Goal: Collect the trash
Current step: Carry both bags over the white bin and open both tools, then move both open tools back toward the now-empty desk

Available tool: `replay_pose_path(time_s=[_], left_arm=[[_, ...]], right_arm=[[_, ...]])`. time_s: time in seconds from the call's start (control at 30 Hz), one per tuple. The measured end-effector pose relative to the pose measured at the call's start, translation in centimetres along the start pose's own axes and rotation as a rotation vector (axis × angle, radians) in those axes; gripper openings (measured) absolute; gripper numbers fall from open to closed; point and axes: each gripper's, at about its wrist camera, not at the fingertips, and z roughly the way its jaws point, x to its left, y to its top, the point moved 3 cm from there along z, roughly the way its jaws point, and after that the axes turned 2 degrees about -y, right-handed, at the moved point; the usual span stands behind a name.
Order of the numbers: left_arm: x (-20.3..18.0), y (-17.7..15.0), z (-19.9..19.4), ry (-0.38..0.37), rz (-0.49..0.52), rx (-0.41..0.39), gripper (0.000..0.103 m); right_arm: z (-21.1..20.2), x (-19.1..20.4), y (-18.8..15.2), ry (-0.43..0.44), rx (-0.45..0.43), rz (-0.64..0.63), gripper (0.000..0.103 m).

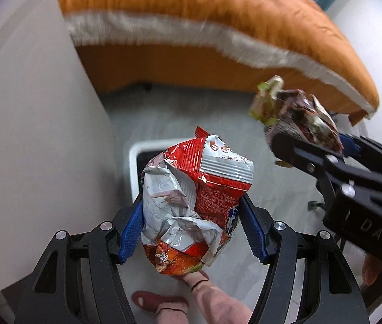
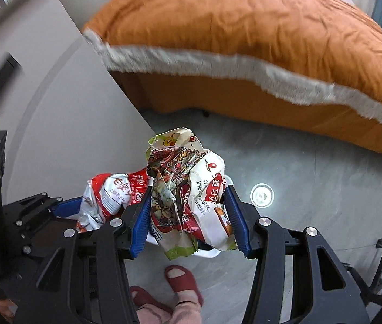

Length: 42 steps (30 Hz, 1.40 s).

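Observation:
My left gripper (image 1: 191, 224) is shut on a crumpled red and silver snack bag (image 1: 191, 202), held above a white trash bin (image 1: 134, 167) on the floor. My right gripper (image 2: 188, 218) is shut on a crumpled white, red and green food wrapper (image 2: 191, 194). In the left wrist view the right gripper (image 1: 309, 145) and its wrapper (image 1: 293, 110) are at the right, higher and apart. In the right wrist view the red bag (image 2: 110, 194) and the left gripper (image 2: 64, 208) are at the left. Part of the bin rim (image 2: 207, 253) shows under the wrapper.
A bed with an orange quilt (image 1: 204, 19) stands behind. A white cabinet wall (image 1: 37, 135) is at the left. The person's feet in red slippers (image 2: 182, 280) stand on the grey floor below. A round floor drain (image 2: 261, 195) is at the right.

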Motion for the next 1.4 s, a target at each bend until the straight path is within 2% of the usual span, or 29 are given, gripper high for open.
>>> replay_pose_path(time_s=[0.2,0.33,0.43,0.47,0.5,0.53,0.57,0.63,0.87,1.13,1.3,1.4], left_arm=[[1.6,-1.6,7.8,0.011,0.011,0.084,0.065],[2.7,-2.6,12.7,0.011,0.005,0.144,0.065],[3.1,-2.8,15.1,0.014,0.021,0.159,0.065],[3.2,-2.8,15.7,0.015,0.020,0.161,0.069],[3.3,-2.8,16.5,0.013,0.012,0.170,0.083],[3.5,-2.8,17.2,0.014,0.001,0.183,0.094],[3.7,-2.8,17.8,0.025,-0.012,0.192,0.098],[3.9,-2.9,18.4,0.034,-0.015,0.204,0.098],[3.1,-2.5,17.1,0.035,0.002,0.190,0.098],[2.3,-2.6,12.6,0.034,-0.019,0.161,0.098],[2.4,-2.4,6.7,0.085,-0.076,0.123,0.098],[2.3,-2.1,2.0,0.098,-0.114,0.068,0.098]], right_arm=[[9.2,-1.7,-2.5,0.042,0.114,0.058,0.053],[13.5,-2.0,-3.6,0.042,0.175,0.065,0.053],[15.5,-2.3,-4.3,0.026,0.195,0.055,0.054],[16.1,-2.4,-4.5,0.021,0.202,0.051,0.061],[16.4,-2.5,-4.6,0.013,0.206,0.048,0.070],[16.9,-2.7,-4.7,-0.008,0.209,0.045,0.095],[17.3,-2.8,-4.7,-0.022,0.207,0.044,0.098],[17.5,-3.2,-4.7,-0.037,0.222,0.045,0.098],[15.3,-3.5,-3.5,-0.032,0.198,0.034,0.098],[12.1,-2.8,-2.2,-0.032,0.179,0.038,0.098],[7.8,-2.3,-1.5,-0.039,0.155,0.022,0.098],[3.0,-1.5,-1.0,-0.040,0.109,-0.016,0.098]])
